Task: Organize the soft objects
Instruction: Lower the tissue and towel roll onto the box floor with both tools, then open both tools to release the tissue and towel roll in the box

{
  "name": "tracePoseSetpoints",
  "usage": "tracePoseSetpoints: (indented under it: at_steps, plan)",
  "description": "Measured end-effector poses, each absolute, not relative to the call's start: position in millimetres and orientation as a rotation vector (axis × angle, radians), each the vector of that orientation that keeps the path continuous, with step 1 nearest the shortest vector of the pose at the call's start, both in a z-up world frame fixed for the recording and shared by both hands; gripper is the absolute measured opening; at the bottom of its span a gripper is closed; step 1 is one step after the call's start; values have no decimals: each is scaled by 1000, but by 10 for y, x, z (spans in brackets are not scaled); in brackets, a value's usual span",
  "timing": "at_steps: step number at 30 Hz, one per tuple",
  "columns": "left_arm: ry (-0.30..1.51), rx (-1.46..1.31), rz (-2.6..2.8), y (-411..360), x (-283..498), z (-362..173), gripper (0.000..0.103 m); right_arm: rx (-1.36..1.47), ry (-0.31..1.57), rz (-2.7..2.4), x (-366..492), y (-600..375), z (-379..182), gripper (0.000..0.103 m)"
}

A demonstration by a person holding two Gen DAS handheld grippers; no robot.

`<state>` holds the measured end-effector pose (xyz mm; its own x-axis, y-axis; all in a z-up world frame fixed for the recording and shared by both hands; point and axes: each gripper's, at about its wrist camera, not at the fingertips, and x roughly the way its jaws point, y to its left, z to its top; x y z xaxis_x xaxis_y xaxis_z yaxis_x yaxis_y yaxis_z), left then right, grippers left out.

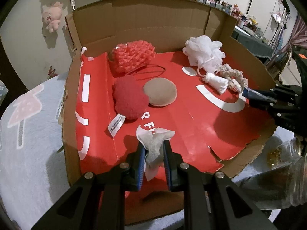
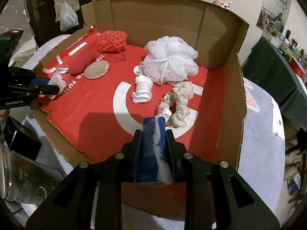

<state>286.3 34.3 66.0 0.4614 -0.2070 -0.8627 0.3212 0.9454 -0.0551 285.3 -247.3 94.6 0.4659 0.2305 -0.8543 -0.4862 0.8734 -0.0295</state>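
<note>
A cut-open cardboard box (image 1: 149, 25) with a red printed floor lies on a table under a pale cloth (image 1: 28, 134), its brown walls standing along the far edge and the two sides, its near edge torn and open. The left gripper (image 1: 153, 149) hangs over the near edge, its blue pads pinching a crumpled white cloth wipe (image 1: 153, 145) whose ends stick out above and below the pads. The right gripper (image 2: 154, 132) is over the near right part of the floor, pressed onto a thin white tissue (image 2: 162, 153) that runs along its right pad. Toward the far left corner sits a red mesh pouch (image 1: 132, 56), with a red fuzzy plush (image 1: 128, 97) in front of it and a round beige pad (image 1: 160, 92) touching the plush's right side. Near the far right corner rests a white mesh bath pouf (image 2: 170, 61); just in front of it lies a folded white cloth (image 2: 143, 90), and to the right of that a cream knitted scrunchie (image 2: 181, 103), close to the right gripper's tips. A glass jar (image 1: 284, 164) stands outside the box's near edge
</note>
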Motion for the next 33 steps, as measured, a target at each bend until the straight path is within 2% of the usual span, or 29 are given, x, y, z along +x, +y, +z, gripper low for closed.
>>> tracePoseSetpoints:
  at_steps: [13,24,33]
  plan:
    - [1054,150,-312,292,2904,607,19,-383,1001,419,2857,-2395,850,24]
    - [1065,170,-304,257,2919,584,24,-438,1007,410,2864,-2353,807,24]
    - [1056,164,-309,237,2921,599,35,-458,1004,397,2853,-2329,789,25]
